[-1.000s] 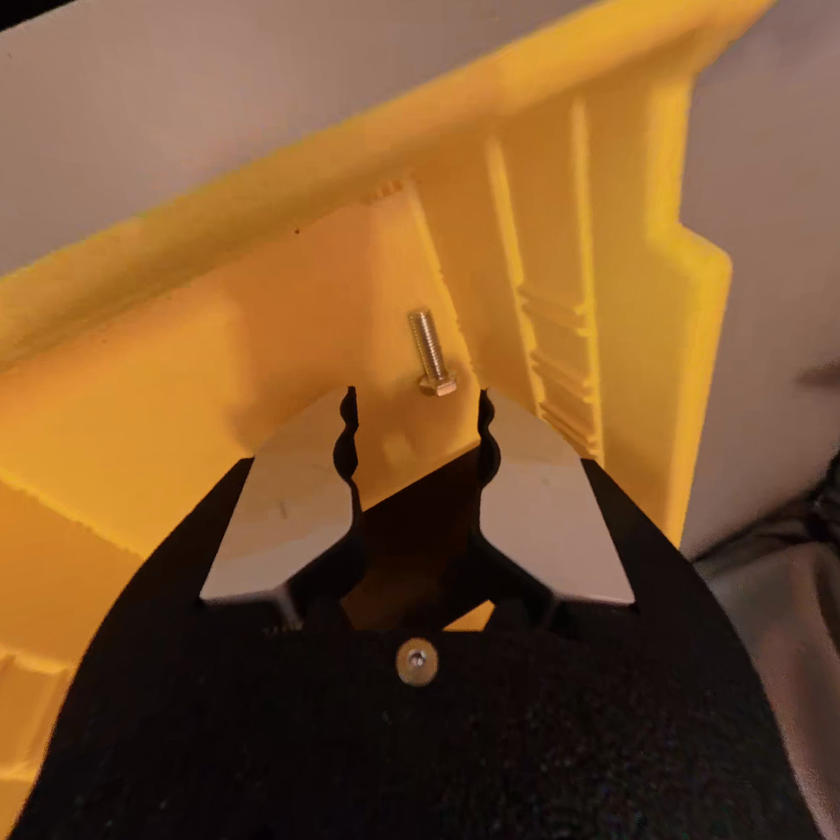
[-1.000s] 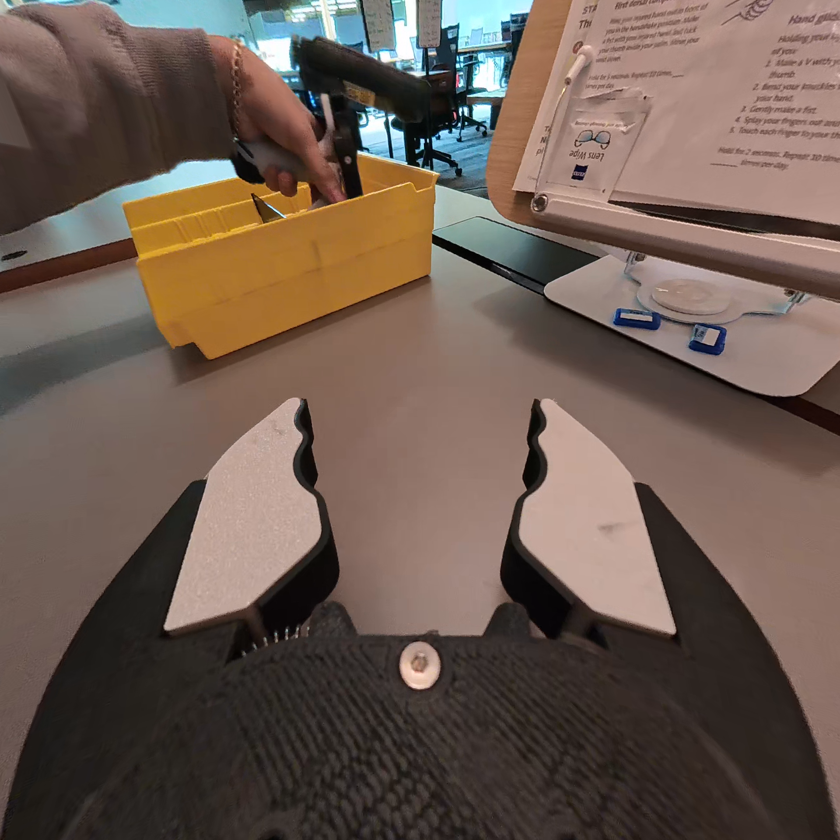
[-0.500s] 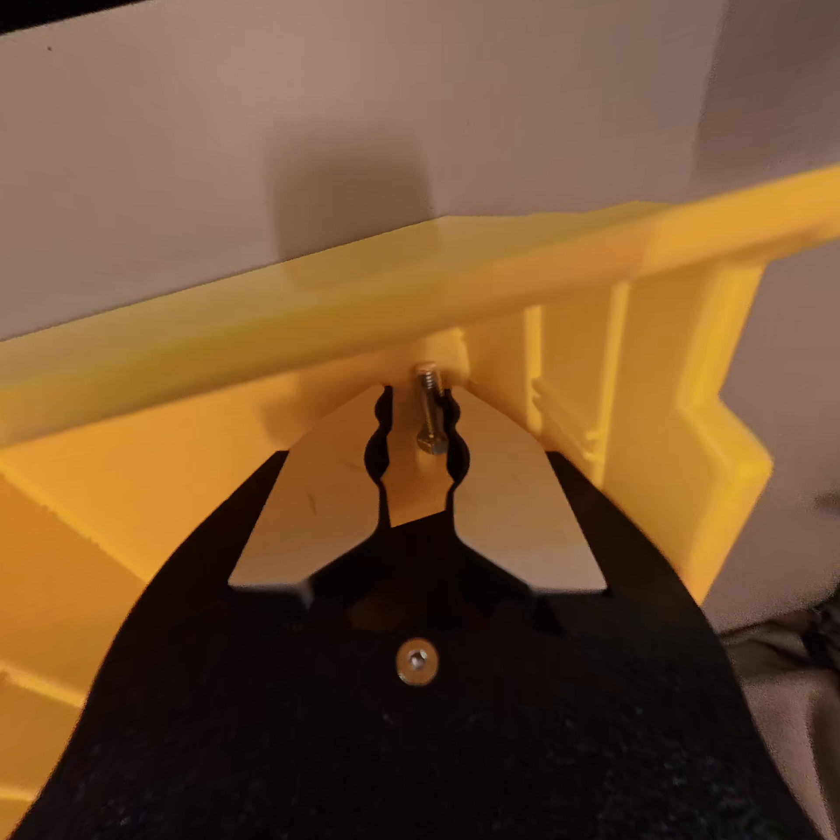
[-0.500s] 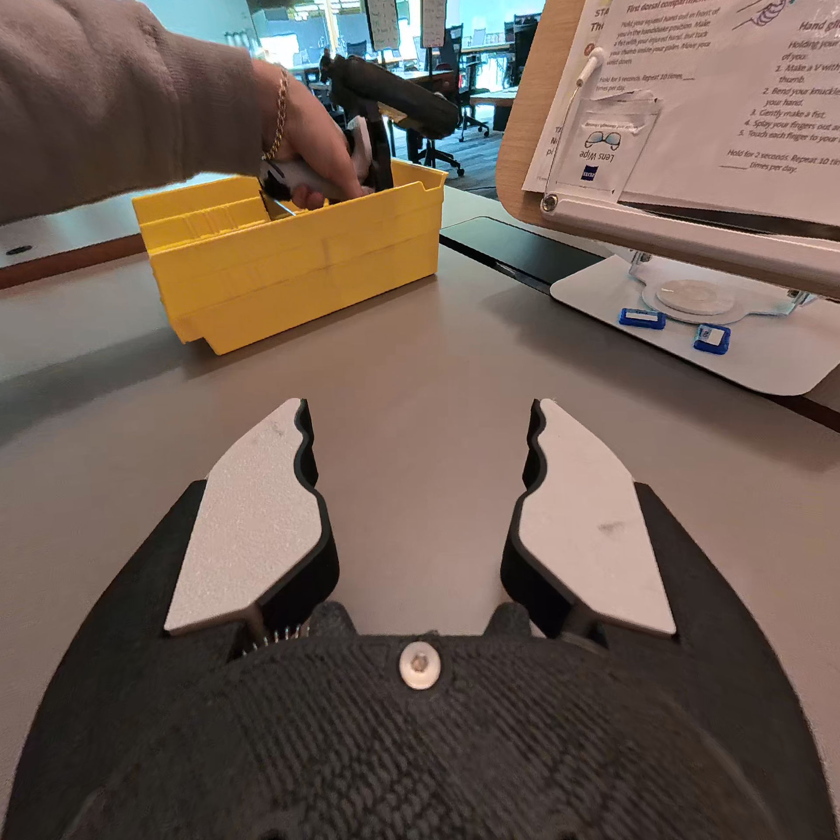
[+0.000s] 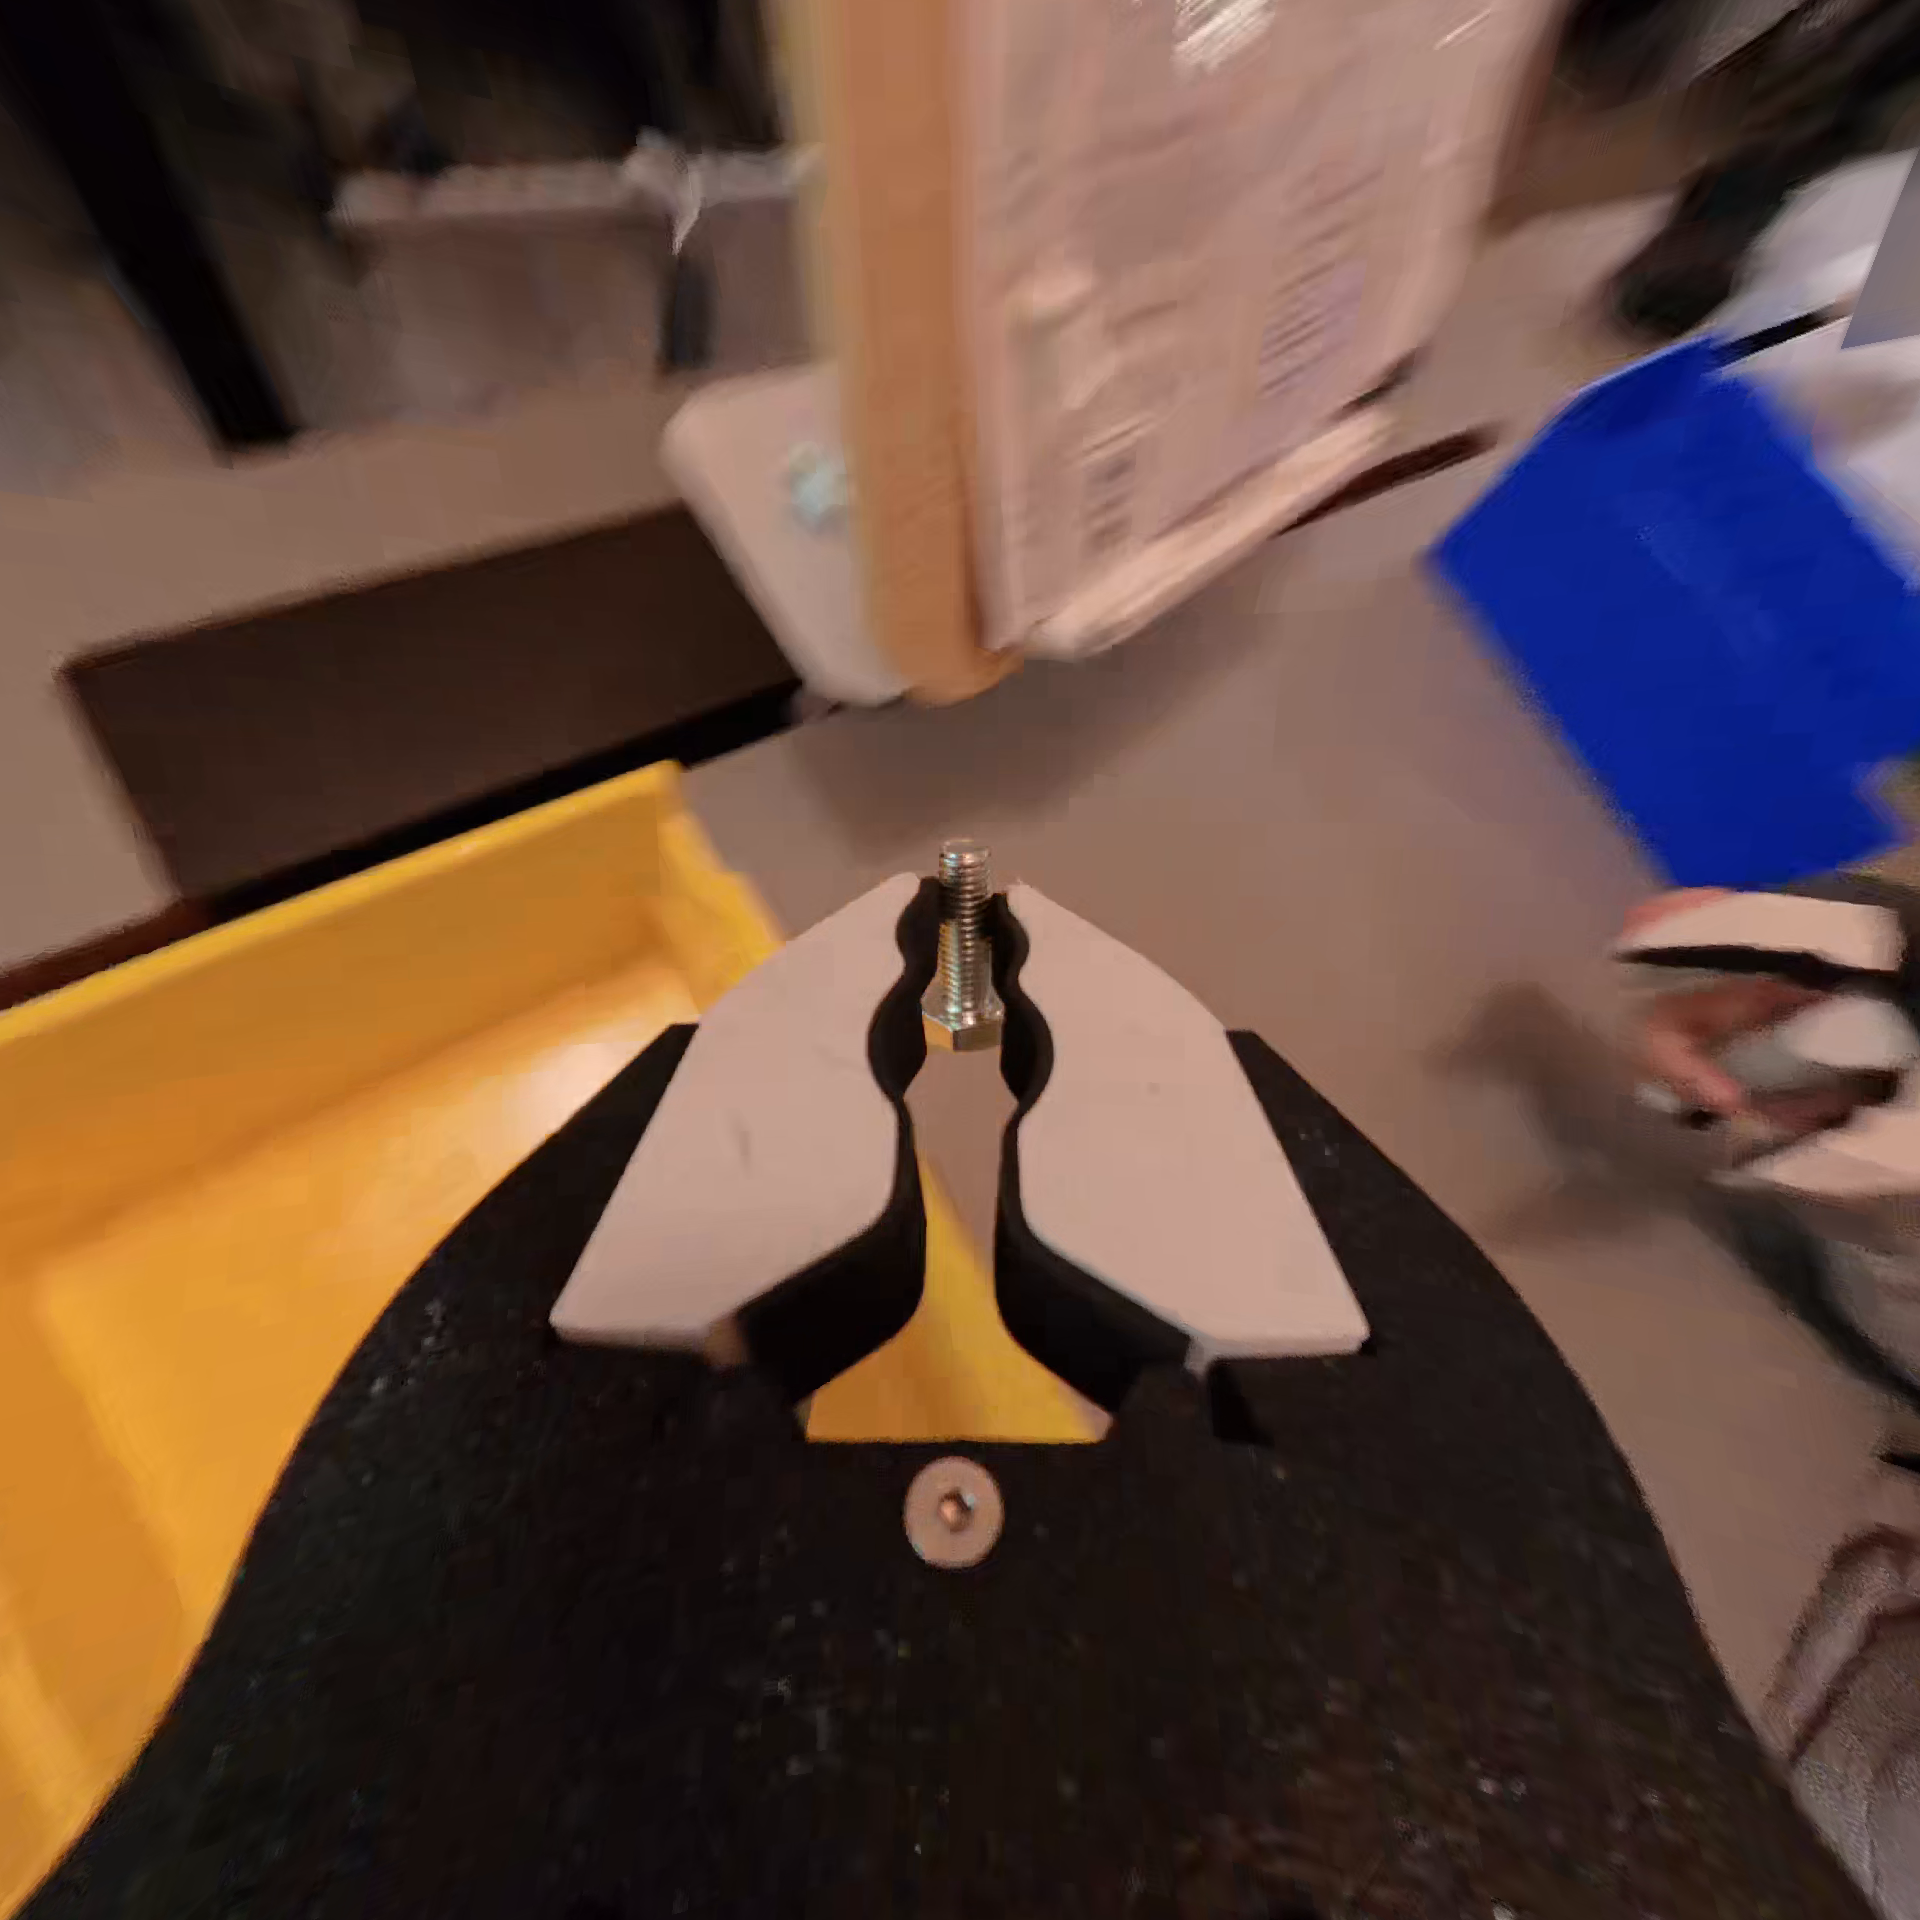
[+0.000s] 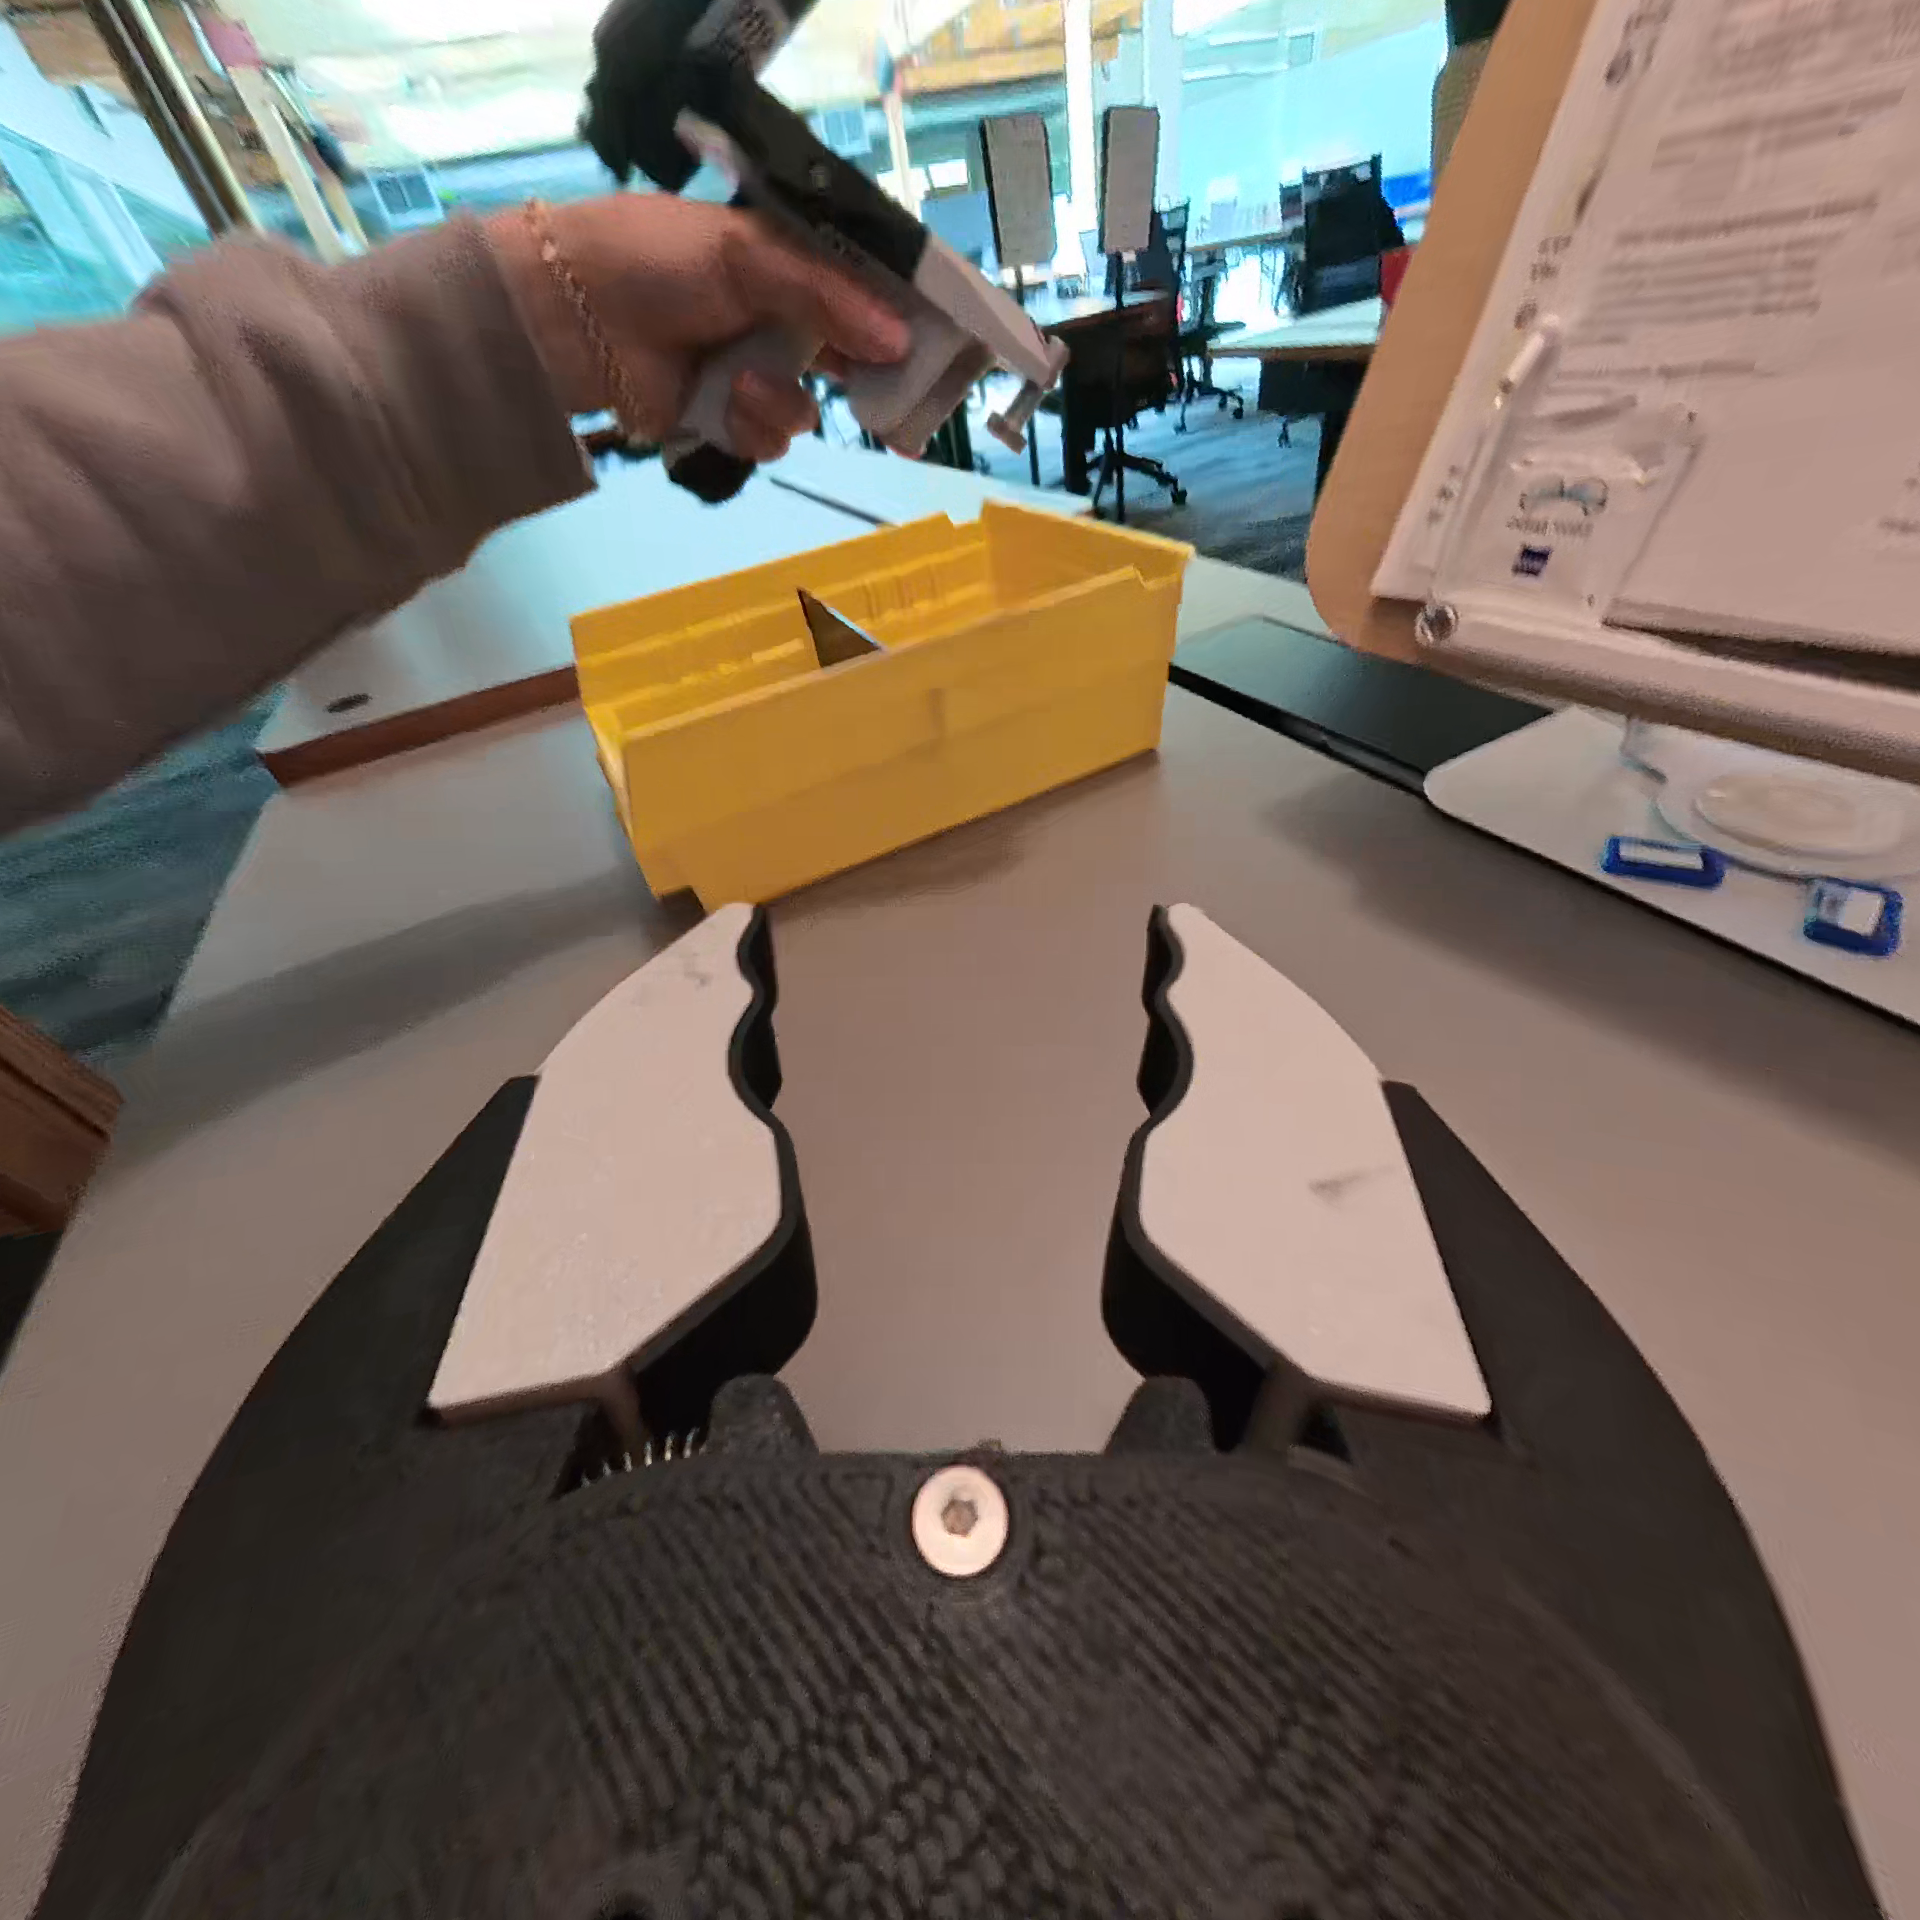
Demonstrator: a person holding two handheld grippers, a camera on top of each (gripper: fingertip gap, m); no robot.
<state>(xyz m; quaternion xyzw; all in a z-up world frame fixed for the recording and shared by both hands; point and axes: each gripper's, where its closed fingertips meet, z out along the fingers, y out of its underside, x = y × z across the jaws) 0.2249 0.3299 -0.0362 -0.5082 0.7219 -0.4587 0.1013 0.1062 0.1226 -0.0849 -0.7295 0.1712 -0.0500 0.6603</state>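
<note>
left gripper (image 5: 964,904): jaws clamped on silver bolt (image 5: 964,961), above yellow bin (image 5: 312,935) | right gripper (image 6: 961,925): jaws wide, bare, over grey table (image 6: 961,1143)

I'm seeing an open-plan office: rows of desks (image 6: 1278,332) and wheeled office chairs (image 6: 1132,416) behind, big windows (image 6: 62,208), grey worktop (image 6: 966,1143), a yellow parts bin (image 6: 894,727), printed sheets on a document stand (image 6: 1714,364).
</note>
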